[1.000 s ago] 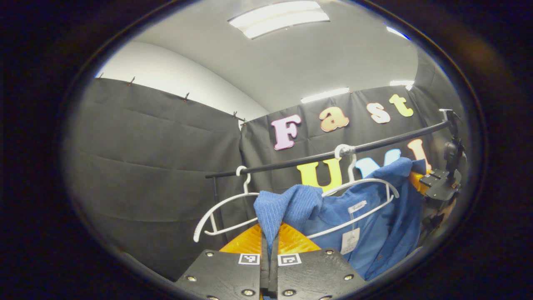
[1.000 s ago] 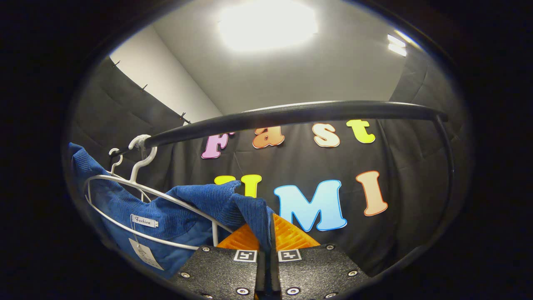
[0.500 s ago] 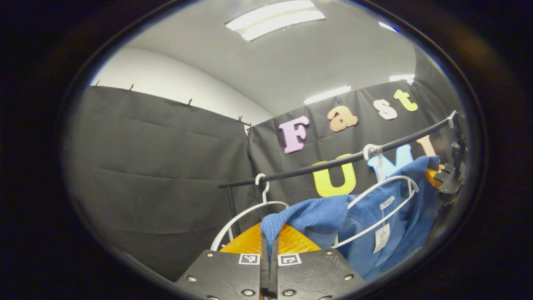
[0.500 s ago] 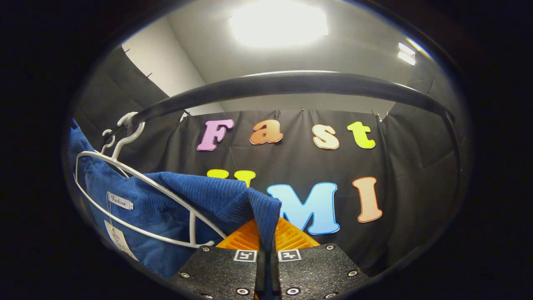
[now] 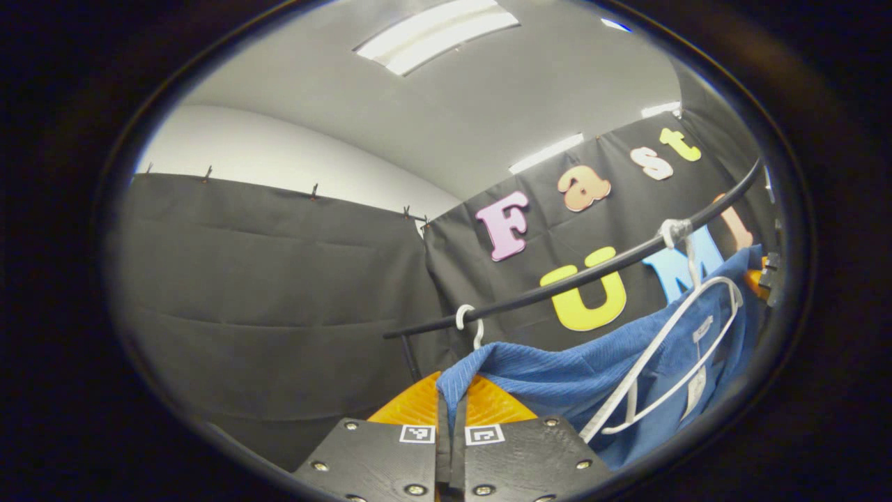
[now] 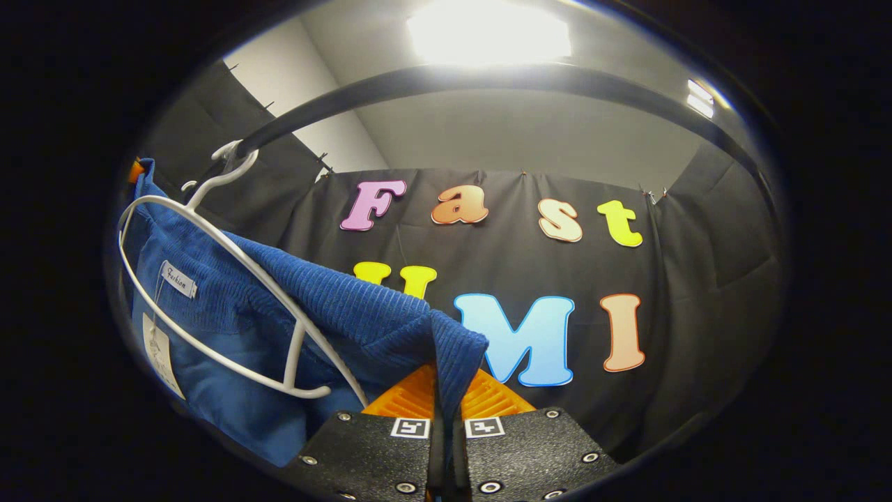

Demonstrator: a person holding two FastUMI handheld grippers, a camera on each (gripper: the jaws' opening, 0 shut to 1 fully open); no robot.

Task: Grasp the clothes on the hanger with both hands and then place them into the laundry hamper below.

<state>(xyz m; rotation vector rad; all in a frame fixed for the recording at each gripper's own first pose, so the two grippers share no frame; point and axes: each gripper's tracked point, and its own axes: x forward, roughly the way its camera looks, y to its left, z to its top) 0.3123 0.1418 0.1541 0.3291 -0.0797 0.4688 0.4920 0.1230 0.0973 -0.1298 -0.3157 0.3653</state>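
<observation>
Both grippers are dropping and spreading apart! A second ago the blue garment (image 5: 557,376) sat bunched on the white hanger (image 5: 669,348); now it is drawn taut into a long ridge between the two hands, and the black rail (image 6: 488,77) has climbed high overhead in the right gripper view. To my eye the shoulders are sliding off the hanger, so the lift-off is nearly done and the drop into the hamper comes next.

The left gripper (image 5: 451,411) has its jaws pinched tight on a fold of blue cloth, no gap showing. The right gripper (image 6: 444,411) is likewise clamped on the other corner.

The garment is ribbed, corduroy-like, deep blue, with a white neck label (image 6: 175,279) and a hang tag (image 6: 157,352). It hangs partly draped over the hanger, just below the rail.
</observation>
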